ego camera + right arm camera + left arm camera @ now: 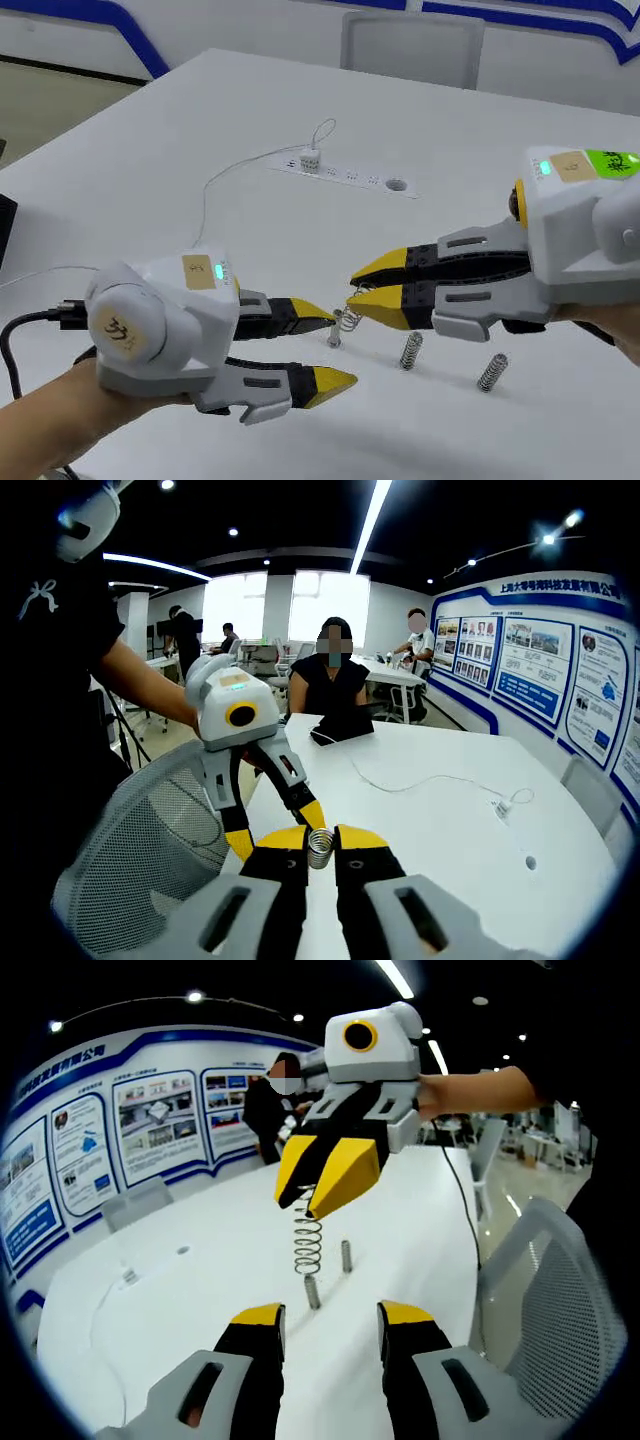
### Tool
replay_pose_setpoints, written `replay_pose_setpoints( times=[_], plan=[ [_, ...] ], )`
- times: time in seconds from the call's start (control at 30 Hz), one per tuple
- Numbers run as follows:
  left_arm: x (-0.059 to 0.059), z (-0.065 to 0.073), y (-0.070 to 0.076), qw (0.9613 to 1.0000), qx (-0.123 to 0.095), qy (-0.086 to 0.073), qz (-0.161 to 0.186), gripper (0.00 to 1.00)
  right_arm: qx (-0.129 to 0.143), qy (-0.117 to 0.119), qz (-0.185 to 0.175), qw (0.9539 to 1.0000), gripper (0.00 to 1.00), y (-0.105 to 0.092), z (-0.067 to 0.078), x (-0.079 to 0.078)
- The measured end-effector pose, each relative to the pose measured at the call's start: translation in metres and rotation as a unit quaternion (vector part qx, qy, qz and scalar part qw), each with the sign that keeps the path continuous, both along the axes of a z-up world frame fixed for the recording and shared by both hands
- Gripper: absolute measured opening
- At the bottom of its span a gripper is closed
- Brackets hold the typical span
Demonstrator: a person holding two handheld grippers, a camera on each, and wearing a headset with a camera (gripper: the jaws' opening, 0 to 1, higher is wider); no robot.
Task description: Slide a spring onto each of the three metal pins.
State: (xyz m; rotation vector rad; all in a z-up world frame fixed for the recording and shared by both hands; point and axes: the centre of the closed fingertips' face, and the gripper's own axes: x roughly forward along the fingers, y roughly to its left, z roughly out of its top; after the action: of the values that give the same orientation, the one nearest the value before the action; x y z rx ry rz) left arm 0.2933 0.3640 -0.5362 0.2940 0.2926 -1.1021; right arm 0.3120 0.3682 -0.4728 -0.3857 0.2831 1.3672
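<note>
My right gripper reaches in from the right, shut on the top of a small steel spring. The spring hangs tilted, its lower end just above a bare metal pin standing on the white table. The left gripper view shows that spring hanging over the pin. Two more springs stand upright to the right. My left gripper is open, its jaws on either side of the bare pin without touching it. In the right gripper view the spring sits between the shut jaws.
A recessed power strip with a white plug and cable lies mid-table. A grey chair stands at the far edge and a mesh chair at the near side. Several people are in the background.
</note>
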Motion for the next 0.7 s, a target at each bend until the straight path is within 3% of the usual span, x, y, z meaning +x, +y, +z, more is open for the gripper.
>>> replay_pose_setpoints(
  times=[0.13,0.33,0.43,0.5,0.6,0.7],
  plan=[
    [0.005,0.000,0.015,0.9998,0.006,-0.010,0.016,0.44,-0.011,-0.004,-0.027,0.9996,0.09,-0.002,-0.004,0.022],
    [0.014,-0.003,0.039,0.9988,0.003,0.003,0.049,0.54,-0.032,0.002,-0.064,0.9974,0.10,-0.002,-0.020,0.051],
    [0.016,-0.007,0.047,0.9982,0.002,0.011,0.059,0.59,-0.045,0.008,-0.075,0.9961,0.10,0.000,-0.033,0.060],
    [0.017,-0.008,0.052,0.9978,0.006,0.007,0.065,0.59,-0.054,0.011,-0.080,0.9953,0.10,0.002,-0.042,0.066],
    [0.018,-0.008,0.056,0.9975,-0.002,0.014,0.070,0.60,-0.075,0.000,-0.085,0.9936,0.10,0.005,-0.056,0.073],
    [0.018,-0.011,0.058,0.9972,-0.003,0.017,0.073,0.63,-0.077,0.010,-0.091,0.9928,0.10,0.008,-0.066,0.078]
  ],
)
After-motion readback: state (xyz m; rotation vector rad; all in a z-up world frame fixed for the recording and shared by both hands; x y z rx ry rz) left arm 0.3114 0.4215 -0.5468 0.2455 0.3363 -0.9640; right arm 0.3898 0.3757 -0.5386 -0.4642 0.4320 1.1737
